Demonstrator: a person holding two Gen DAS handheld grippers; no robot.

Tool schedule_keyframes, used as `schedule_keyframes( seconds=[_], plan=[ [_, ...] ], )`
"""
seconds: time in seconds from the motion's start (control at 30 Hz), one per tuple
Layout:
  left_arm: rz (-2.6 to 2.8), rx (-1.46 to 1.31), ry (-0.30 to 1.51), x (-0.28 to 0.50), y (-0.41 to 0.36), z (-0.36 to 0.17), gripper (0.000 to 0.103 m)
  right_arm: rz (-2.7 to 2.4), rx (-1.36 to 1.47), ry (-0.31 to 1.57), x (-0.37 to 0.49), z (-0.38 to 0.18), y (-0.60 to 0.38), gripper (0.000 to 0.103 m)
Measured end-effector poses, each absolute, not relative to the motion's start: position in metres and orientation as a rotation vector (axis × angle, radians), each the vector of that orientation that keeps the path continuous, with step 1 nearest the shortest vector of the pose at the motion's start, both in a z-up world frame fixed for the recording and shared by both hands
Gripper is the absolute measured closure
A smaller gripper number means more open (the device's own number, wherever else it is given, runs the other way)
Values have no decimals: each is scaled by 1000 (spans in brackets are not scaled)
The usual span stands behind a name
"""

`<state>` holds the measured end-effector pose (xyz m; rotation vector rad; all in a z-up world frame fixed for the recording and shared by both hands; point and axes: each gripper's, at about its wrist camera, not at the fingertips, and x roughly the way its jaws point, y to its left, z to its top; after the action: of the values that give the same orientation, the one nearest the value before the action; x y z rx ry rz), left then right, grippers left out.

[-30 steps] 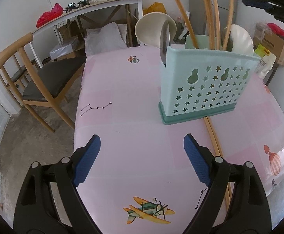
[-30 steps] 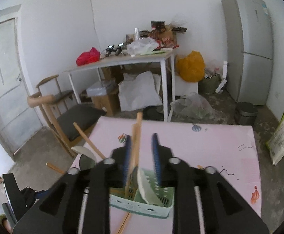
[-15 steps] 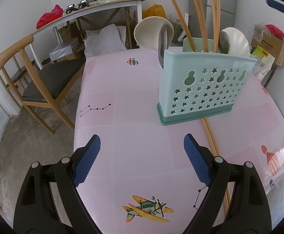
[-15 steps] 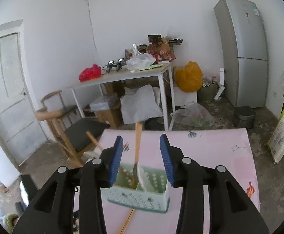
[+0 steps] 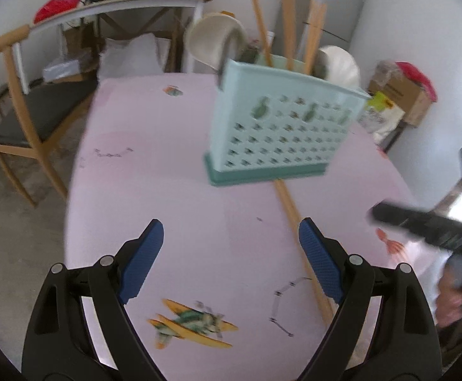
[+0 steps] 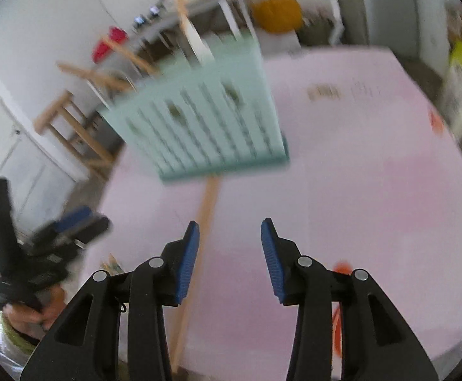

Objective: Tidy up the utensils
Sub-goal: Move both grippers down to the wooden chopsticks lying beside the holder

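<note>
A mint green utensil holder (image 5: 281, 133) stands on the pink table (image 5: 167, 190), with wooden chopsticks (image 5: 289, 31) and two white spoons (image 5: 211, 41) upright in it. A pair of wooden chopsticks (image 5: 297, 231) lies flat on the table, running from the holder's base towards me. My left gripper (image 5: 231, 231) hovers open over the table in front of the holder, nothing between its fingers. My right gripper (image 6: 231, 231) is open and empty too, low over the table, with the lying chopsticks (image 6: 205, 219) just beside its left finger. The holder (image 6: 205, 127) is blurred in that view.
A wooden chair (image 5: 24, 120) stands left of the table. Behind it is a cluttered white side table (image 5: 119, 3). A fridge (image 5: 342, 6) and cardboard boxes (image 5: 402, 95) stand at the back right. A hand holds the right gripper (image 5: 386, 216) at the table's right edge.
The right gripper released a chopstick into the holder, opened, and dropped from above the holder to just over the table. The left gripper tilted slightly and stayed open.
</note>
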<state>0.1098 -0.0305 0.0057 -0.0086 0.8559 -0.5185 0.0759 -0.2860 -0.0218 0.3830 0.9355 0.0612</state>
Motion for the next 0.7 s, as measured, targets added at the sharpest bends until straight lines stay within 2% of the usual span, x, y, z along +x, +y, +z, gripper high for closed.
schedule_keyframes(
  seconds=[0.13,0.37,0.57,0.7],
  plan=[
    [-606,-17,899,100,-48,-7,37,5,367,982,68,-44,-285,63],
    [-699,6,948,89,-79,-21,63,-7,358,986,69,-51,-288,63],
    [-711,69,961,85,-99,-28,78,5,401,992,67,-60,-298,63],
    [-701,92,984,87,-106,-34,84,14,406,991,67,-62,-297,63]
  ],
)
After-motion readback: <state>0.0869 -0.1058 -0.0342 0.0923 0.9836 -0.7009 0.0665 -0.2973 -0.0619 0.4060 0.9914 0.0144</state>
